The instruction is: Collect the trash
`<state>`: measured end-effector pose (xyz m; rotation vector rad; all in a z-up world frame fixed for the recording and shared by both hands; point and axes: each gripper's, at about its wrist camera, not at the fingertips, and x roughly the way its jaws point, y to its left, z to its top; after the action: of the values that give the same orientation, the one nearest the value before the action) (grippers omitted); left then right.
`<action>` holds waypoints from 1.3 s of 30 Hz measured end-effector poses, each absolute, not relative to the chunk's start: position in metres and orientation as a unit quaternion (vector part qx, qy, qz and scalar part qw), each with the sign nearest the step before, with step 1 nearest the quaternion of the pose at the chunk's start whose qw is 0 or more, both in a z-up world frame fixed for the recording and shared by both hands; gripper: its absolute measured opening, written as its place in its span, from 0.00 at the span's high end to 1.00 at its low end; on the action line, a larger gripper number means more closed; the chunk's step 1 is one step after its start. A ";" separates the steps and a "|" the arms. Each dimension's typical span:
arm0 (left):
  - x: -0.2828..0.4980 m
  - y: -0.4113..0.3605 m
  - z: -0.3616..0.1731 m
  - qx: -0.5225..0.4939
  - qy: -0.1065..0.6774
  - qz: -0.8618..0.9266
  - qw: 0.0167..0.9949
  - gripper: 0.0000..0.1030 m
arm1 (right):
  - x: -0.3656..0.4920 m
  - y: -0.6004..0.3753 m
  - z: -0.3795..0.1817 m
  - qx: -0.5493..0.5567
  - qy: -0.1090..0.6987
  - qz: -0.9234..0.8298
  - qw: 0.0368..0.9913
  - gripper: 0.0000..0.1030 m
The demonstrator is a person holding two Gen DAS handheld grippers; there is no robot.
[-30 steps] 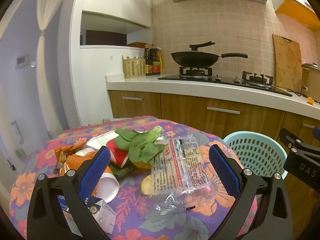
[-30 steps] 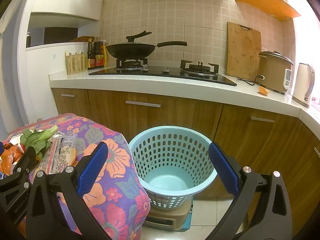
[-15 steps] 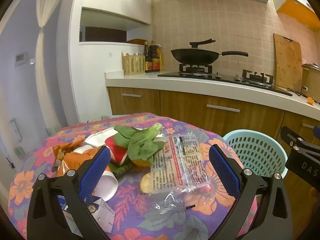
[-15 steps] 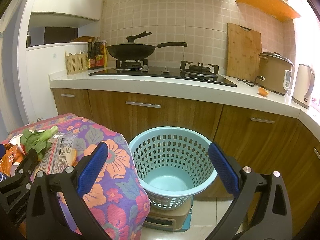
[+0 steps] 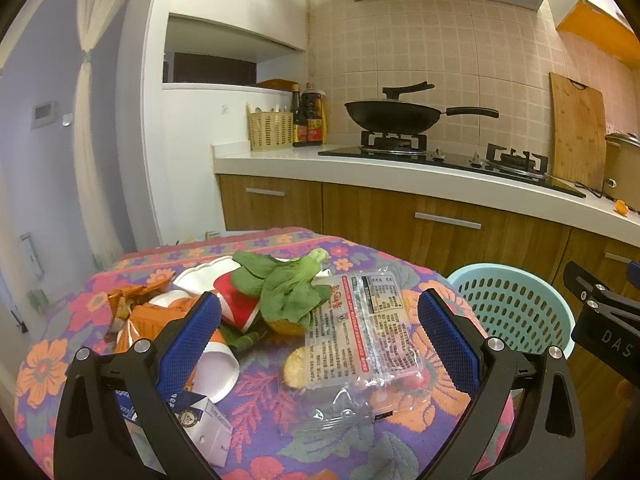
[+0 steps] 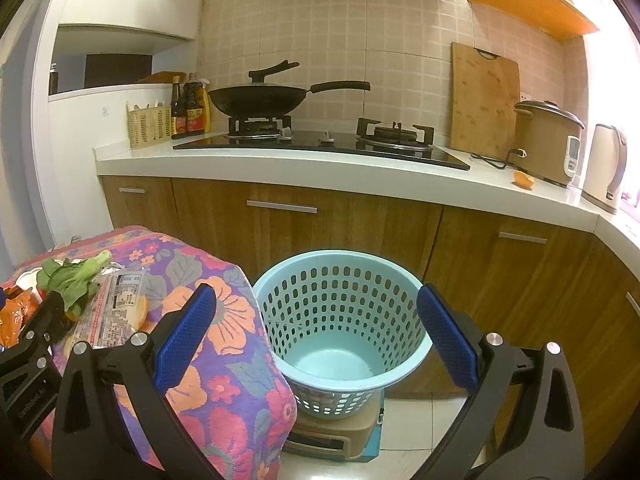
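Note:
Trash lies on a table with a flowered cloth (image 5: 260, 400): a clear printed food wrapper (image 5: 360, 332), green leafy vegetable (image 5: 288, 284), a red and white paper cup (image 5: 236, 304), a white cup (image 5: 216, 372), orange snack bags (image 5: 140, 312) and a small carton (image 5: 204, 428). My left gripper (image 5: 320, 336) is open and empty, just above the wrapper. An empty light blue basket (image 6: 340, 320) stands right of the table, also in the left wrist view (image 5: 516, 308). My right gripper (image 6: 316, 332) is open and empty above the basket.
The basket stands on a tan box (image 6: 332, 432) on the tiled floor. Behind are wooden cabinets (image 6: 344, 224), a white counter with a stove and black wok (image 6: 260, 98), a cutting board (image 6: 484, 100), a rice cooker (image 6: 548, 140) and a kettle (image 6: 608, 168).
The left gripper has drifted slightly back and up from the trash pile. The right gripper has barely moved. Both stay open.

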<state>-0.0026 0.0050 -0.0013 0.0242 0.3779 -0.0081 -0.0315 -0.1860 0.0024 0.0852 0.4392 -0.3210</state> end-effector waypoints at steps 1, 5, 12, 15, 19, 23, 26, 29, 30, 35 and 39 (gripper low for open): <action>-0.002 0.005 -0.001 0.012 0.188 -0.004 0.982 0.07 | -0.031 -0.186 0.002 0.042 0.217 -0.158 0.962 0.08; -0.003 0.005 -0.001 0.012 0.187 -0.004 0.982 0.07 | -0.032 -0.187 0.001 0.043 0.218 -0.159 0.962 0.08; -0.003 0.004 -0.001 0.014 0.184 -0.002 0.983 0.07 | -0.032 -0.186 0.000 0.042 0.219 -0.159 0.962 0.08; -0.004 0.004 -0.001 0.015 0.183 -0.002 0.983 0.07 | -0.031 -0.187 -0.001 0.043 0.220 -0.158 0.962 0.08; -0.004 0.004 -0.001 0.015 0.182 -0.001 0.983 0.07 | -0.031 -0.187 -0.001 0.043 0.220 -0.158 0.962 0.08; -0.004 0.004 -0.001 0.016 0.182 -0.001 0.983 0.07 | -0.030 -0.188 -0.002 0.045 0.222 -0.158 0.961 0.08; -0.004 0.003 0.000 0.018 0.183 -0.001 0.983 0.07 | -0.030 -0.188 -0.003 0.044 0.223 -0.158 0.961 0.08; -0.004 0.001 0.000 0.023 0.184 0.000 0.983 0.07 | -0.030 -0.188 -0.003 0.045 0.223 -0.157 0.961 0.08; -0.004 0.001 0.000 0.024 0.184 0.000 0.983 0.07 | -0.030 -0.188 -0.003 0.046 0.223 -0.157 0.961 0.08; -0.004 -0.001 0.000 0.030 0.182 0.003 0.983 0.07 | -0.029 -0.190 -0.007 0.049 0.224 -0.153 0.961 0.08; -0.004 0.000 -0.001 0.032 0.183 0.007 0.982 0.07 | -0.030 -0.191 -0.007 0.052 0.224 -0.150 0.962 0.08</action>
<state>-0.0035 0.0001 -0.0015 0.0652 0.3690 0.0136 -0.0302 -0.1912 -0.0067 0.1061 0.4537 -0.3031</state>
